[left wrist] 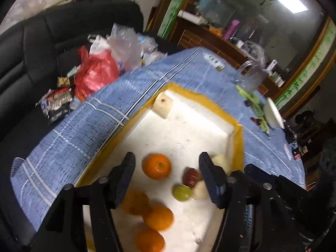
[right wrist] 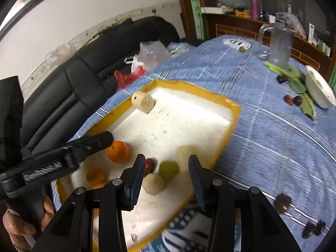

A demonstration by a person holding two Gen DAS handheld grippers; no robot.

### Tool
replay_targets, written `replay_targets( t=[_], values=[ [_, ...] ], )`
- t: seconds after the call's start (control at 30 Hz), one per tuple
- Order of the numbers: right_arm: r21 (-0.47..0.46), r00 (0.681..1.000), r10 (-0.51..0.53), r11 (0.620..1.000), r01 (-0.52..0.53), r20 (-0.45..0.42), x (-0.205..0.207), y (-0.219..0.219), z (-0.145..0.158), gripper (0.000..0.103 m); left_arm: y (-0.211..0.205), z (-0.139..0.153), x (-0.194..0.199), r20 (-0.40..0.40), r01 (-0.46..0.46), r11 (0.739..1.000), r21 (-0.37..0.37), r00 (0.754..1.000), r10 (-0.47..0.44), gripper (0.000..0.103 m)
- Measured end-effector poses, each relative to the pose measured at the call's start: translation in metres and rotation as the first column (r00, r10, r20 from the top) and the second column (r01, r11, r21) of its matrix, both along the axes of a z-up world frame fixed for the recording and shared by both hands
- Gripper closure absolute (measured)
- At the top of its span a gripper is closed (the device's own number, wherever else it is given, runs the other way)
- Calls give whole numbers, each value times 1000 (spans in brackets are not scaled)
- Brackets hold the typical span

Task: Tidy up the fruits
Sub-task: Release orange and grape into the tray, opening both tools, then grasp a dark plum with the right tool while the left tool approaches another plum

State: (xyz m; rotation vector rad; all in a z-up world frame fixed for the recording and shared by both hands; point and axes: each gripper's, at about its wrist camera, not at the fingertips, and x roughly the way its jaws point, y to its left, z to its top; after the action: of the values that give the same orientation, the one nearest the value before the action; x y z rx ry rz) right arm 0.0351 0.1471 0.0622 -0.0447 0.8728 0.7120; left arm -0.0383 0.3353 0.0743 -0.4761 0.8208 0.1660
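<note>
A white foam tray with a yellow rim [left wrist: 238, 138] [right wrist: 229, 126] lies on a blue checked cloth [left wrist: 69, 138]. In it are several oranges, one [left wrist: 156, 166] [right wrist: 118, 151] apart from the group [left wrist: 158, 216]. A green fruit [left wrist: 182, 192] [right wrist: 169, 169], a red fruit [left wrist: 191, 176] [right wrist: 150, 164] and a pale round fruit [right wrist: 154, 183] lie together. My left gripper [left wrist: 167, 158] [right wrist: 105, 139] hangs open over the lone orange, pads off it. My right gripper [right wrist: 166, 158] stands open above the green and pale fruits, holding nothing.
A wooden cylinder [left wrist: 162, 105] [right wrist: 143, 103] lies in the tray's far corner. A white bowl [right wrist: 319, 90], green leaves [right wrist: 294, 77], a glass jug [right wrist: 280, 44] and dark fruits [right wrist: 282, 203] sit on the cloth. A black sofa with plastic bags [left wrist: 94, 71] is behind. A hand [right wrist: 21, 224] holds the left gripper.
</note>
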Motion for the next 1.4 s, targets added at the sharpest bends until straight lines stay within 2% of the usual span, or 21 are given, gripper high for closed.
replay_targets(
  t=[0.07,0.17,0.3,0.4,0.47,0.67,0.8,0.87,1.0,1.2,1.27,1.33,1.4],
  values=[
    [13,1000,-20,1000,20,18,-9,-17,5,49,-11,12,-12,36,14,1000,18,999,-14,35],
    [36,998,-64,997,64,19,-23,-52,6,48,-31,25,-29,81,31,998,48,996,-35,31],
    [70,989,-146,987,146,-4,-37,-105,-1,48,-61,33,-43,100,66,994,83,992,-74,31],
    [93,970,-243,965,245,-30,-45,-157,-7,48,-78,32,-47,102,74,992,104,991,-84,30],
    [101,950,-308,945,312,-46,-49,-193,-11,48,-91,29,-47,89,94,991,99,991,-102,30],
    [86,858,-508,854,513,-70,-63,-300,-27,49,-123,19,-42,44,146,984,103,987,-152,30],
    [72,812,-579,809,584,-72,-68,-343,-34,49,-144,16,-40,29,187,976,108,981,-192,30],
    [72,800,-595,797,600,-81,-68,-355,-37,49,-156,15,-37,20,207,970,126,977,-211,30],
    [75,811,-576,809,584,-99,-59,-356,-44,49,-180,10,-32,2,267,951,158,963,-271,30],
    [20,878,-474,879,476,-64,-34,-308,-52,49,-220,2,-26,0,387,896,217,918,-397,30],
    [-10,894,-445,895,445,-51,-24,-292,-58,49,-228,0,-24,8,424,879,218,900,-436,35],
    [-48,903,-428,904,426,-38,-17,-281,-66,49,-235,-5,-20,-1,458,860,224,883,-470,47],
    [-76,906,-424,904,421,-25,-10,-275,-74,49,-243,-9,-15,-10,476,848,233,873,-487,47]
  ],
)
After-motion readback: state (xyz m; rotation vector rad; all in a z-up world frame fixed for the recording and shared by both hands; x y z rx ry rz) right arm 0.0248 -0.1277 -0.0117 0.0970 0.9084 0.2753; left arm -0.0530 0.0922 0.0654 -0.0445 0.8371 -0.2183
